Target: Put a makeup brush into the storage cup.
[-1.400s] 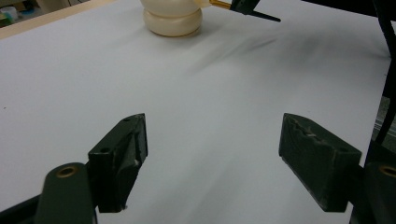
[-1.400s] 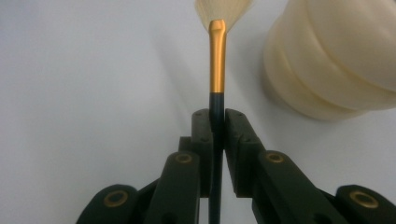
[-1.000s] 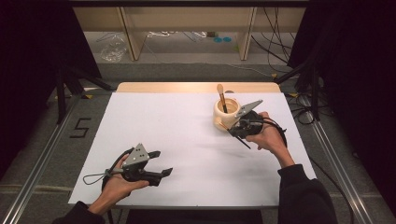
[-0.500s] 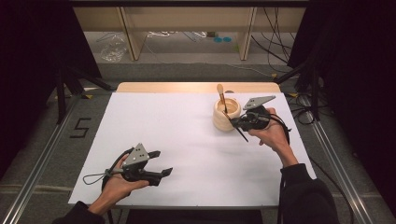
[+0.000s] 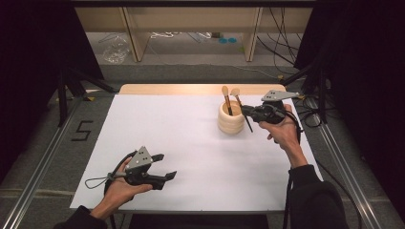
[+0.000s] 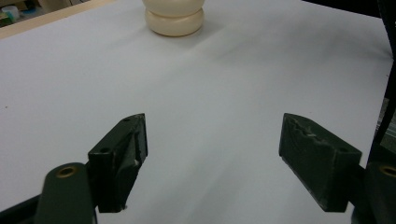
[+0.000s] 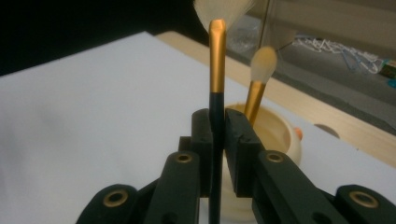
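Right tool has lifted brush beside holder.

Cream holder, black-and-gold brush, black claw, white table.

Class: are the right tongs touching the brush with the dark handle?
Touching. In the right gripper view the right tongs are shut on the brush, both pads pressed against its dark handle.

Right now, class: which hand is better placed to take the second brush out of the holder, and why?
Left. Its gripper is open and empty, though far from the holder. The right gripper beside it is clamped on a brush.
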`<act>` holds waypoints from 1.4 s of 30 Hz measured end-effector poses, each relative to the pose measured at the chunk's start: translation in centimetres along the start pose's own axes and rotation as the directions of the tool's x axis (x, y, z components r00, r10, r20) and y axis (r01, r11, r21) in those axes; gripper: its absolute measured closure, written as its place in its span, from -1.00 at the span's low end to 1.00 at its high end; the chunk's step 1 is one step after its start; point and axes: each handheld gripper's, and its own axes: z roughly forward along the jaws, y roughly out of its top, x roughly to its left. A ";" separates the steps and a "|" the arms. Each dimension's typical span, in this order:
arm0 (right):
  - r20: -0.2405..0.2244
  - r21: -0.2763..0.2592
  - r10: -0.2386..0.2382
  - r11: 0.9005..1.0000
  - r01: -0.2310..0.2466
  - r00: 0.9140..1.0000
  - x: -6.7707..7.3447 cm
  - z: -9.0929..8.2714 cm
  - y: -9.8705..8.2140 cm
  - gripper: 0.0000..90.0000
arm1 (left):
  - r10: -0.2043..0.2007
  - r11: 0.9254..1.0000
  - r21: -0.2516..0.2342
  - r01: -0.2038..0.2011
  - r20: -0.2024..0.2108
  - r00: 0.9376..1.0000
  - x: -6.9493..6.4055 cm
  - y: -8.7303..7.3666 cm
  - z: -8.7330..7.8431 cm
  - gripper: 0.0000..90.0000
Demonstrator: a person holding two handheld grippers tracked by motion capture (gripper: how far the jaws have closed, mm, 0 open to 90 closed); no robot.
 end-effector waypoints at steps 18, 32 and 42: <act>0.040 -0.140 0.060 0.989 -0.053 0.997 -1.6 0.9 1.2 0.85 | -0.006 1.000 -0.008 0.006 0.000 1.000 0.1 0.0 -0.1 -0.47; 0.042 -0.155 0.073 0.986 -0.066 0.996 -1.8 1.9 1.9 0.85 | -0.028 1.000 -0.008 0.028 -0.004 1.000 0.0 -0.1 0.0 -0.47; 0.062 -0.170 0.072 0.984 -0.061 0.995 -2.2 3.0 2.0 0.85 | -0.016 1.000 -0.005 0.016 -0.003 1.000 0.0 -0.1 0.0 -0.47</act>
